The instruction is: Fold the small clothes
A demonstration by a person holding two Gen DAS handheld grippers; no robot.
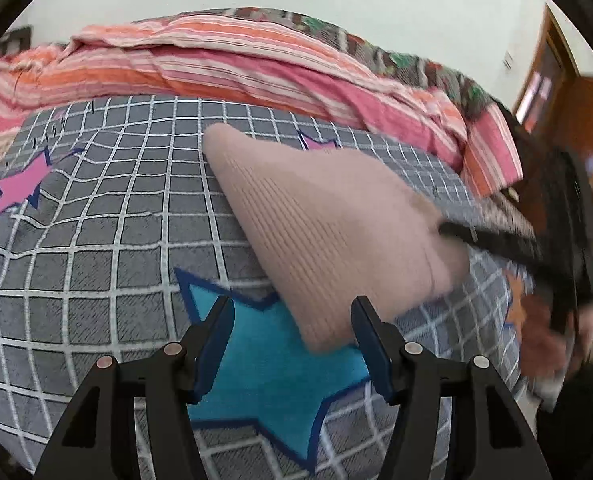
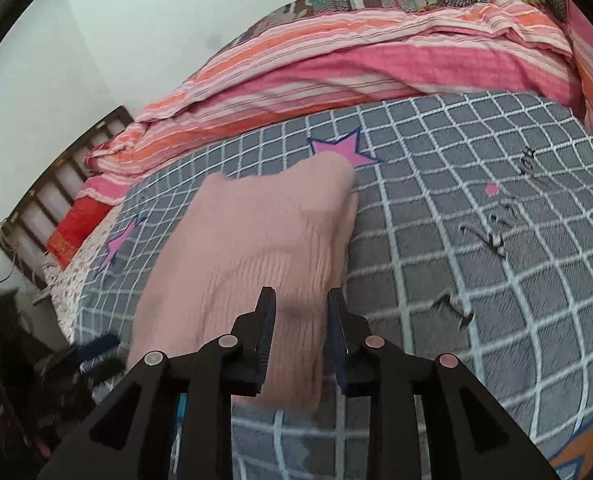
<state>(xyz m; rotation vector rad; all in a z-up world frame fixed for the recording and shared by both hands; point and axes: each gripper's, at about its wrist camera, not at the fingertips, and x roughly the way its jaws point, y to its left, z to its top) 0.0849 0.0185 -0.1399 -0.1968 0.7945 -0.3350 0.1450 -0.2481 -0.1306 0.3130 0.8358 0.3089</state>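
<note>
One bed (image 1: 96,240) with grey checked, star-printed cover carries work; striped pink-orange quilt (image 1: 224,64) bunched along far side. Pink ribbed knit garment (image 1: 328,224) lies mid-cover, apparently folded already, edges blurred. Step in hand, judged: finishing fold. Advice: align edges, press crease flat, avoid dragging cover. Left gripper (image 1: 292,322) low over blue star (image 1: 272,380), jaws spread wide, holding nothing, garment corner just beyond tips. Right gripper (image 2: 301,312) angled down over garment's near edge, jaws parted; cloth contact cannot be told.
</note>
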